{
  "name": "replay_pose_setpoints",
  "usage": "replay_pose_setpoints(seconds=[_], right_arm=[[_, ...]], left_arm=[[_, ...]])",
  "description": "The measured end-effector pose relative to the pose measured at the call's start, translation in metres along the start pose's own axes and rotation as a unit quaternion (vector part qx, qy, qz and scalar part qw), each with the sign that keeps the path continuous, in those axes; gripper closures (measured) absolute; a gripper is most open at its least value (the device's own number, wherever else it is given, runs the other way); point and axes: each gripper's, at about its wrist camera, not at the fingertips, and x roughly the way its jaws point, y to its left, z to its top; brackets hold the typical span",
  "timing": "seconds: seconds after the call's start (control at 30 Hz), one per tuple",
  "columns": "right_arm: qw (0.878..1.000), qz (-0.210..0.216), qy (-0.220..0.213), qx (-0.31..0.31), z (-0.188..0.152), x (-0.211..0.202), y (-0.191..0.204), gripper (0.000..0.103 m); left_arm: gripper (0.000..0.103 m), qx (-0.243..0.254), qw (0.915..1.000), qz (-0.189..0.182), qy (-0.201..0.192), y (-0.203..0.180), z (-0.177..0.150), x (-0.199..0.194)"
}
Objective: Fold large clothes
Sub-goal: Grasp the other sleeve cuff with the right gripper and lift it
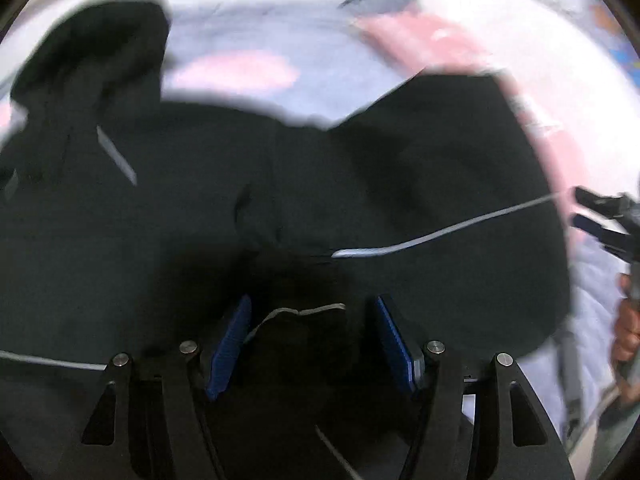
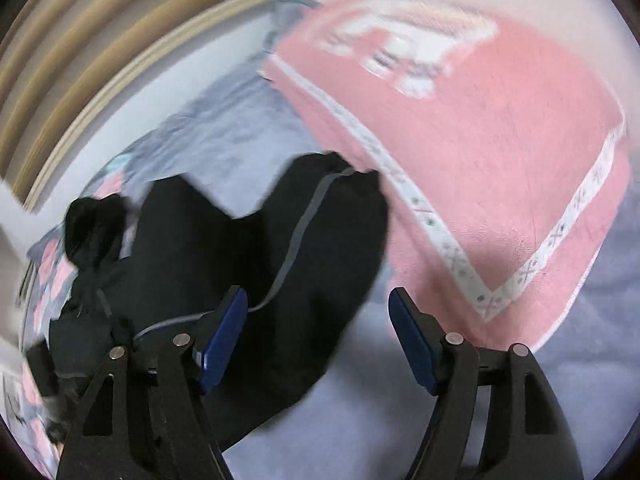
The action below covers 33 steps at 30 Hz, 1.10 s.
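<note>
L wrist: my left gripper is clamped on a bunched fold of the black trousers spread over the bed. R wrist: my right gripper gapes wide, empty, trousers just beside its left pad, pink blanket toward the bed's far side.

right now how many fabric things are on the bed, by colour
black: 1, the garment with pale side stripes
pink: 1, the folded blanket with white trim
pale blue: 1, the bedsheet under both
total: 3
</note>
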Motion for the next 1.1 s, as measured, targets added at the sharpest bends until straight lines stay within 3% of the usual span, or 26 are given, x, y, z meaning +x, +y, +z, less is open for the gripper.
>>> replay_pose_setpoints(seconds=[0.07, 0.23, 0.33, 0.37, 0.4, 0.43, 0.47, 0.53, 0.63, 0.77, 0.87, 0.93, 1.0, 1.03, 1.1], right_arm=[[1.000, 0.009, 0.016, 0.009, 0.008, 0.023, -0.008, 0.026], [0.998, 0.012, 0.040, 0.038, 0.024, 0.071, -0.016, 0.026], [0.995, 0.049, 0.055, 0.062, 0.028, 0.101, -0.018, 0.025], [0.996, 0.052, 0.050, 0.055, 0.028, 0.101, -0.014, 0.031], [0.997, 0.053, 0.037, 0.039, 0.029, 0.097, -0.006, 0.042], [0.998, 0.059, 0.026, 0.025, 0.028, 0.090, -0.001, 0.071], [0.998, 0.064, 0.012, 0.014, 0.028, 0.079, 0.004, 0.083], [0.998, 0.054, -0.027, -0.009, 0.025, 0.047, 0.011, 0.087], [0.995, 0.005, -0.087, -0.039, 0.017, -0.014, 0.009, 0.087], [0.987, -0.045, -0.156, -0.020, 0.000, -0.094, -0.031, 0.088], [0.990, -0.018, -0.142, 0.013, -0.017, -0.113, -0.061, 0.088], [0.991, -0.046, -0.124, 0.000, -0.027, -0.103, -0.066, 0.089], [0.993, -0.066, -0.098, -0.001, -0.035, -0.082, -0.072, 0.089], [0.994, -0.062, -0.088, 0.006, -0.033, -0.074, -0.074, 0.089], [0.995, -0.060, -0.077, 0.011, -0.034, -0.064, -0.078, 0.089]], left_arm=[[0.036, 0.020, 0.9995, 0.012, -0.022, -0.005, -0.006, 0.002], [0.035, 0.027, 0.9988, 0.002, -0.042, -0.003, -0.013, -0.001], [0.032, 0.040, 0.9981, 0.010, -0.047, -0.007, -0.016, -0.001], [0.032, 0.043, 0.9978, 0.013, -0.048, -0.008, -0.017, -0.001], [0.031, 0.047, 0.9975, 0.015, -0.050, -0.009, -0.017, 0.000], [0.031, 0.049, 0.9974, 0.016, -0.050, -0.010, -0.016, 0.001], [0.031, 0.048, 0.9975, 0.015, -0.049, -0.009, -0.016, 0.001], [0.031, 0.045, 0.9978, 0.011, -0.048, -0.009, -0.013, -0.002], [0.031, 0.044, 0.9974, -0.008, -0.056, -0.016, -0.008, -0.017], [0.031, 0.051, 0.9935, -0.028, -0.098, -0.036, 0.002, -0.048], [0.031, 0.034, 0.9923, -0.057, -0.104, -0.042, 0.007, -0.050], [0.031, 0.032, 0.9936, -0.067, -0.085, -0.049, 0.004, -0.037], [0.031, 0.048, 0.9967, -0.046, -0.047, -0.057, 0.000, -0.012], [0.031, 0.060, 0.9979, -0.026, 0.001, -0.061, -0.003, 0.011], [0.030, 0.082, 0.9965, -0.007, 0.014, -0.064, -0.002, 0.022]])
